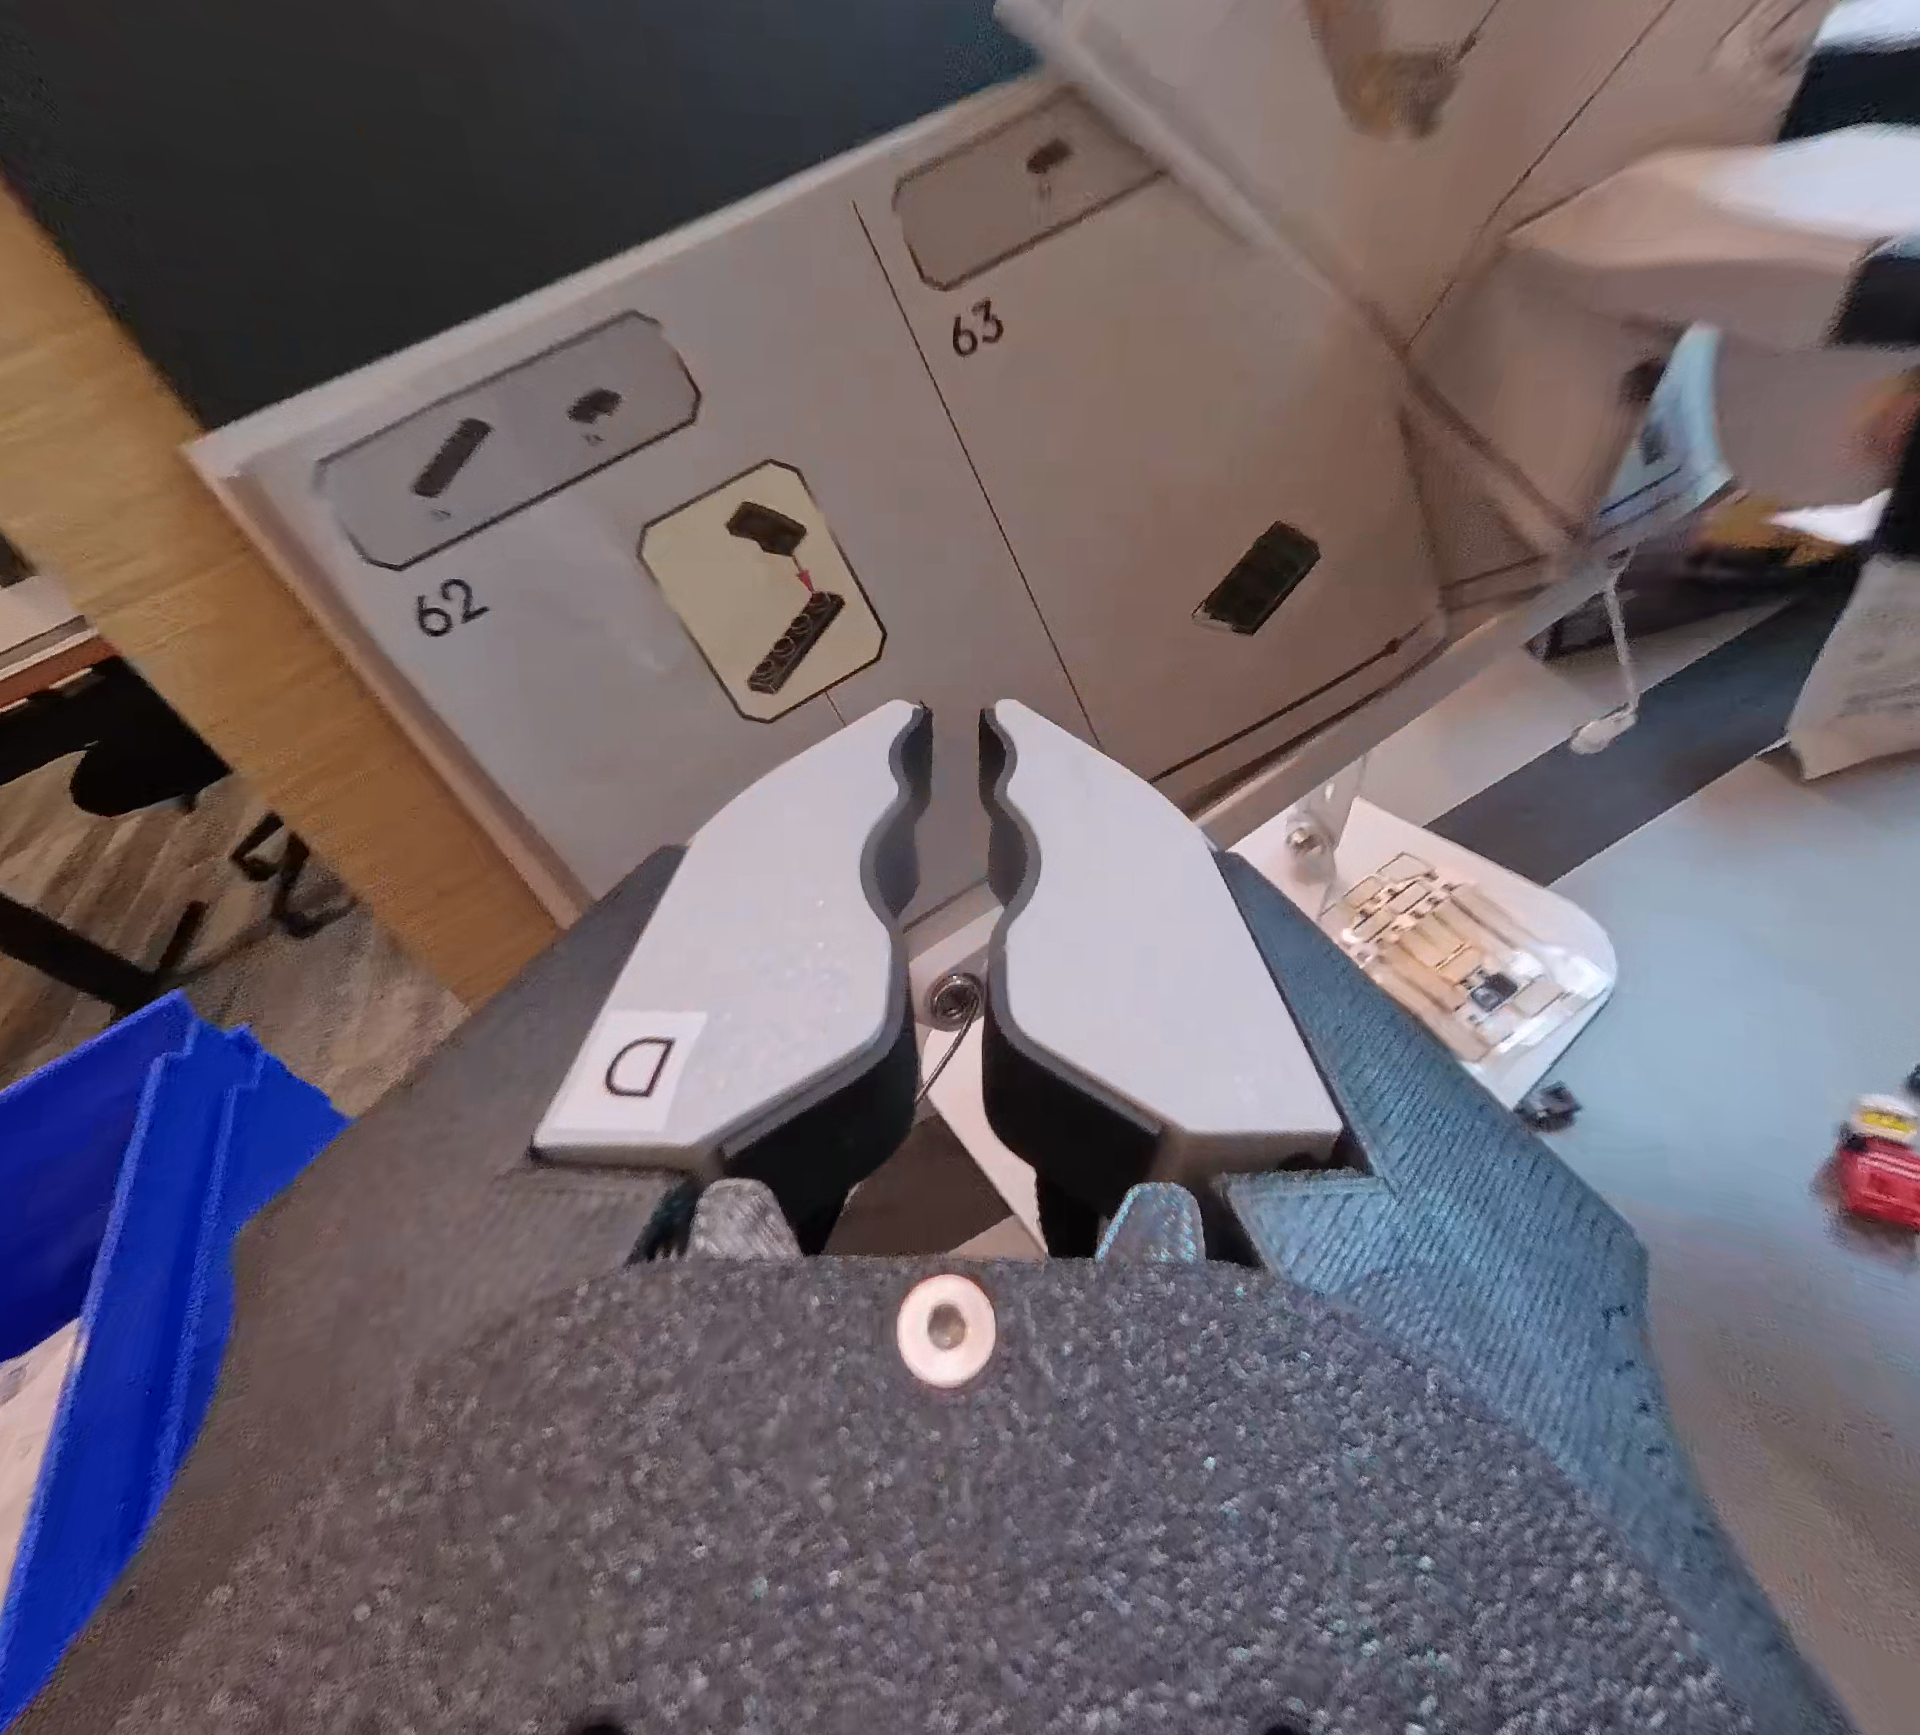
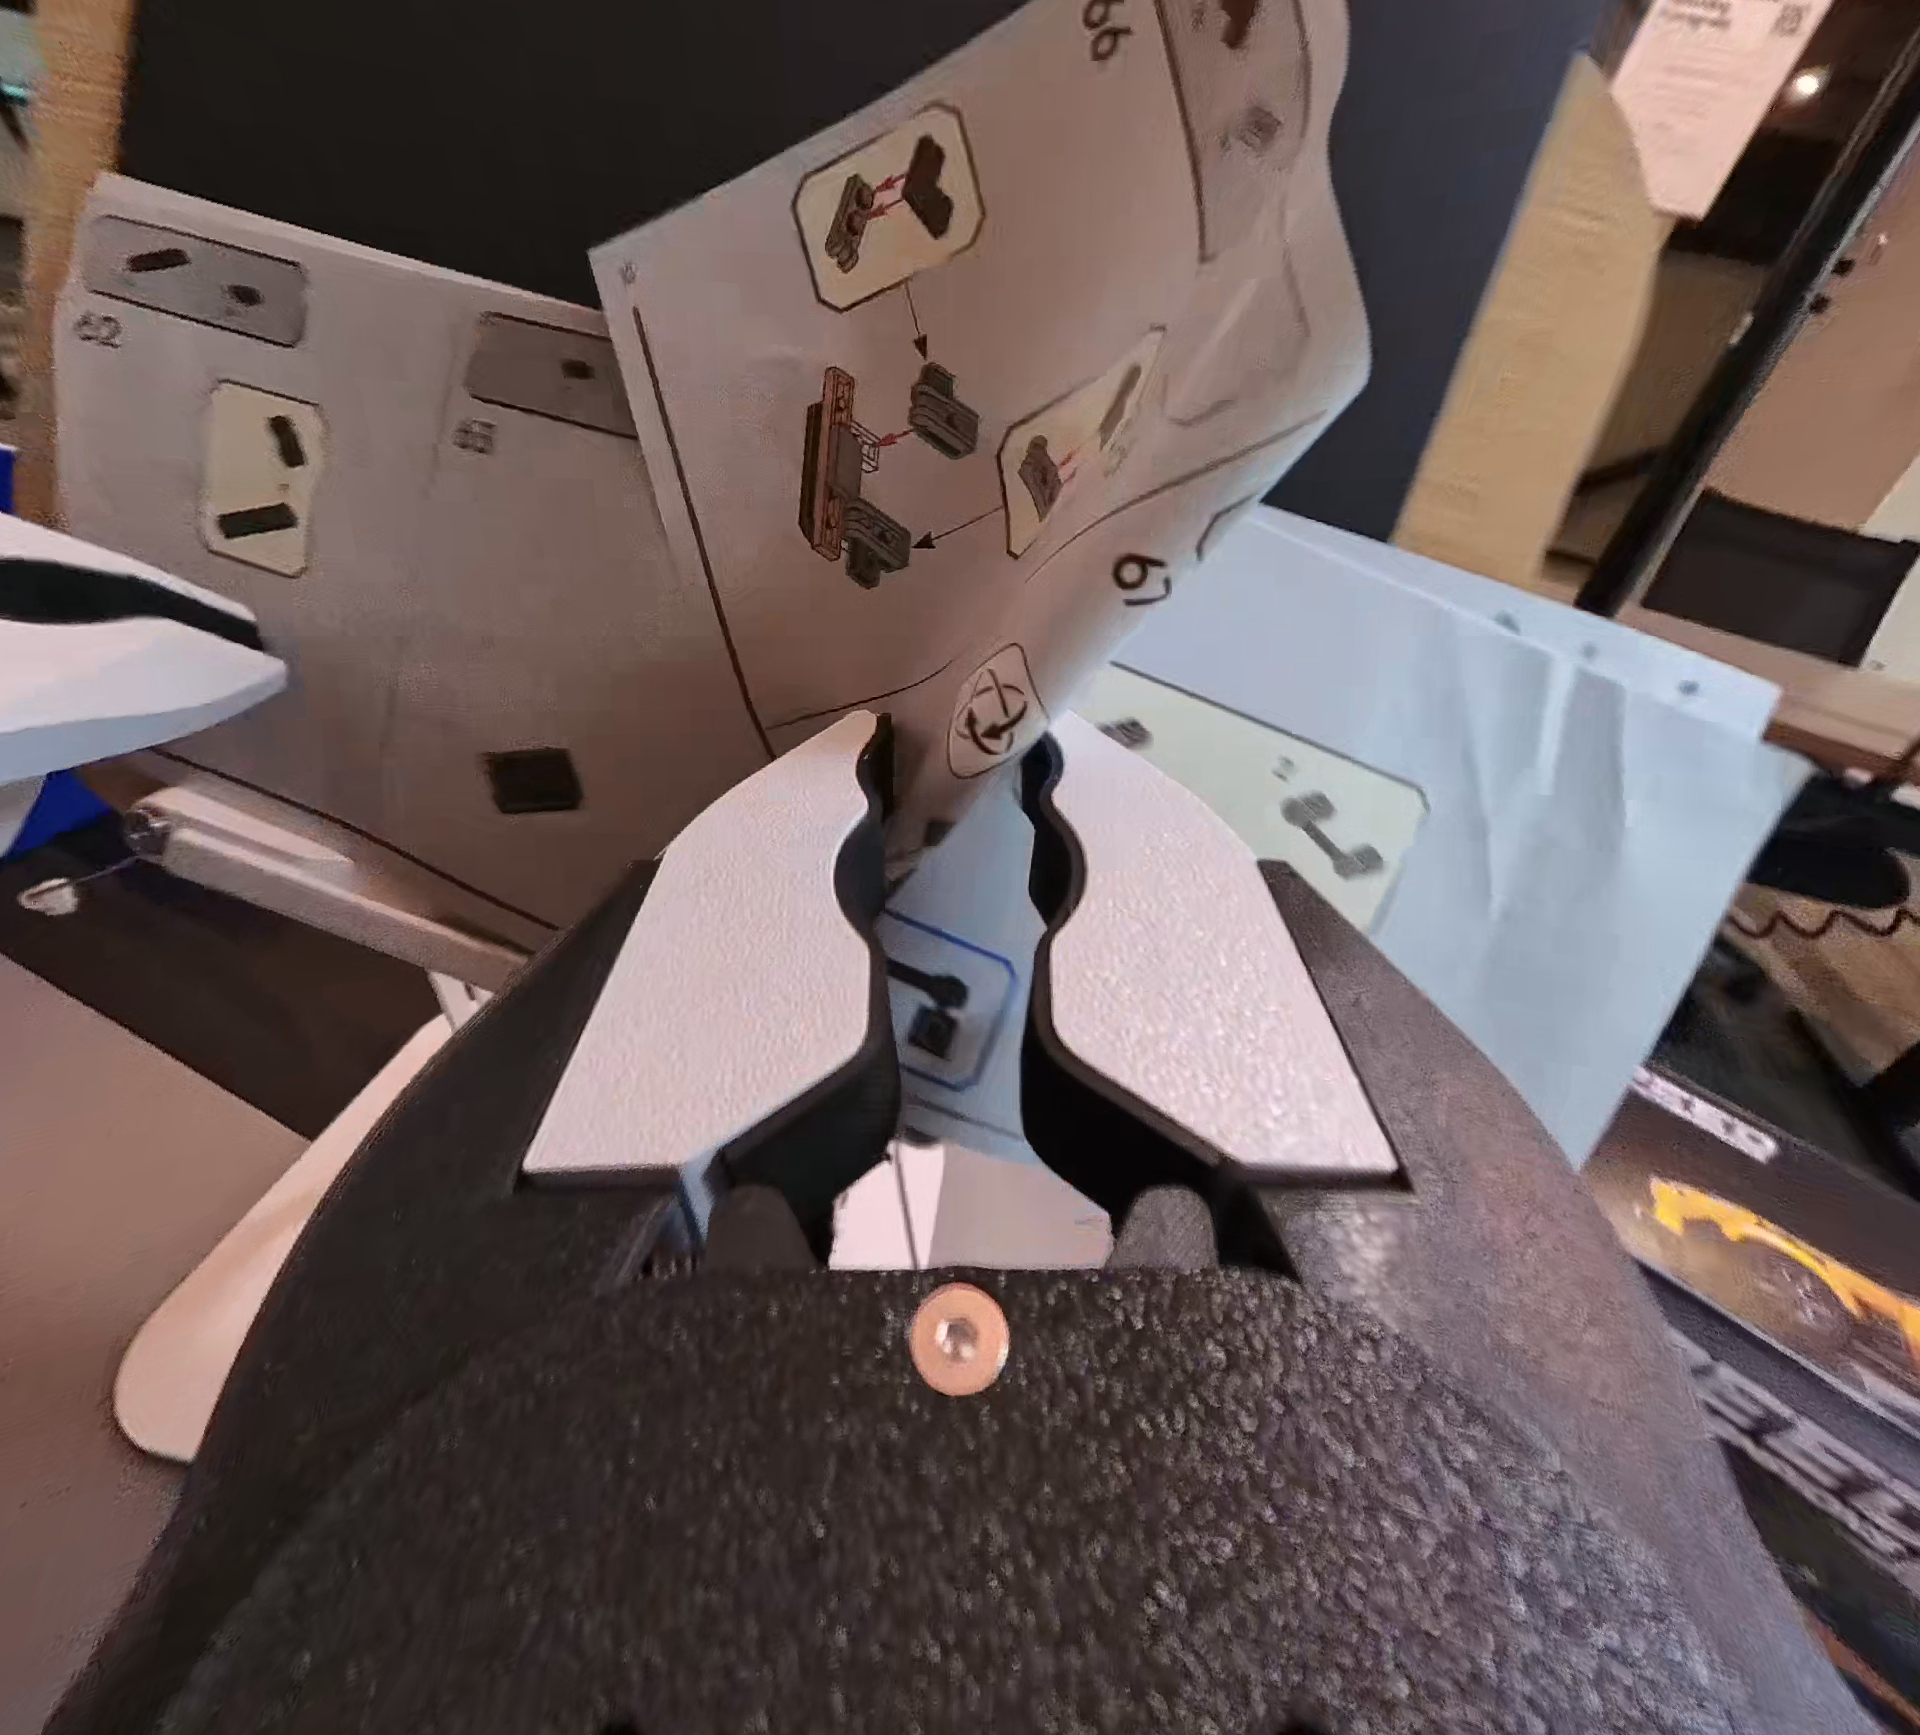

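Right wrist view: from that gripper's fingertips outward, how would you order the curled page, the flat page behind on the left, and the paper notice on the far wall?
1. Curled page: rises from between the right gripper fingers, straight ahead.
2. Flat page: behind it, to the left.
3. Paper notice: far upper right, on the wall, clearly farthest.

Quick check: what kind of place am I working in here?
Probably a hobby or lab workbench for brick-model building: an open instruction booklet on a stand, a blue bin, a small red model on the grey table.
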Available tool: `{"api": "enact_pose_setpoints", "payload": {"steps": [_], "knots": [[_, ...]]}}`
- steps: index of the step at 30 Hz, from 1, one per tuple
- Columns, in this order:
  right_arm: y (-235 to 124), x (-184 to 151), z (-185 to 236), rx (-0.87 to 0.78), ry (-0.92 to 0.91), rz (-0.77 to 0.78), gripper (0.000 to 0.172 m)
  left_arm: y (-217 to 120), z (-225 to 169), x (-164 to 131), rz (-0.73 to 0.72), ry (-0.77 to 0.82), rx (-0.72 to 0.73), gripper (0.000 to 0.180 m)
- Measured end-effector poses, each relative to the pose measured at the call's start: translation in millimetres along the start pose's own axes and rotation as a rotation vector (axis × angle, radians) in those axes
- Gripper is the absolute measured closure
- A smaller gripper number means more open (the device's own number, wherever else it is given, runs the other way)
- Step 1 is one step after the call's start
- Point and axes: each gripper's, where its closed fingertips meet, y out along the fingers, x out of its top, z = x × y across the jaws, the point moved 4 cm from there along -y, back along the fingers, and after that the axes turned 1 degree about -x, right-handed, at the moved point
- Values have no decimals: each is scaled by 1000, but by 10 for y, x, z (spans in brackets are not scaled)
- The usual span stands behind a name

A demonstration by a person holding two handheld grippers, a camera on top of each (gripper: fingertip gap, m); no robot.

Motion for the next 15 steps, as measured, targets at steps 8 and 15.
{"api": "enact_pose_setpoints", "payload": {"steps": [8,15], "knots": [[-502,-118,-852,-140,392,-115,144,83,5,-149,47,42,42,178],[-1073,556,-52,100,34,-429,145,100,-67,-32,6,70,26,178]]}}
